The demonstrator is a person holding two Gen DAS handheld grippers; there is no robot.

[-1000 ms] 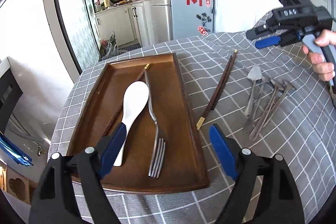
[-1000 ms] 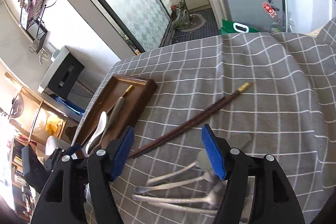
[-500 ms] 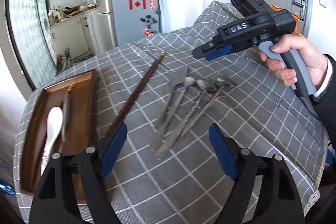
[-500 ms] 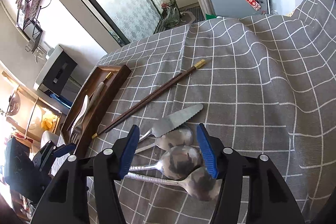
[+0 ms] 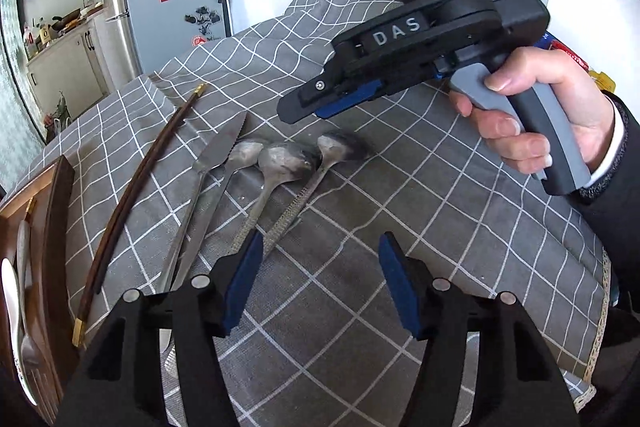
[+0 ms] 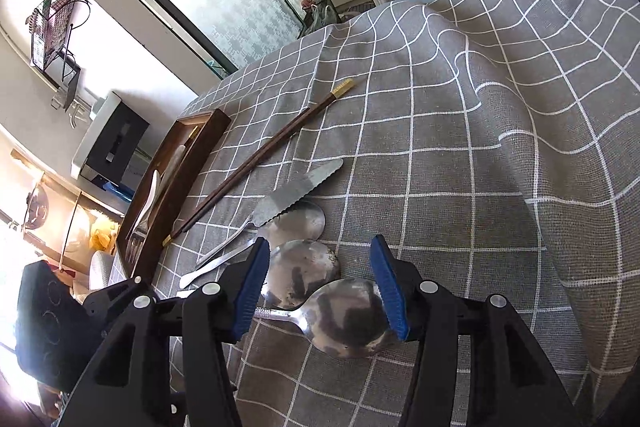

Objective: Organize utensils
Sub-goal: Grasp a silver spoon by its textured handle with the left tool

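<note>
Right gripper (image 6: 320, 283) hangs spread wide over the nearest spoon (image 6: 344, 319); left gripper (image 5: 320, 283) is also spread, empty. Beyond that spoon lie two more spoons, then knife (image 6: 296, 197), chopsticks (image 6: 260, 157), and tray (image 6: 176, 187) farthest

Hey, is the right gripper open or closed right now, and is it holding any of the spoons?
Open and empty. The right gripper has its blue pads spread wide above the nearest spoon, which lies flat on the tablecloth.
</note>
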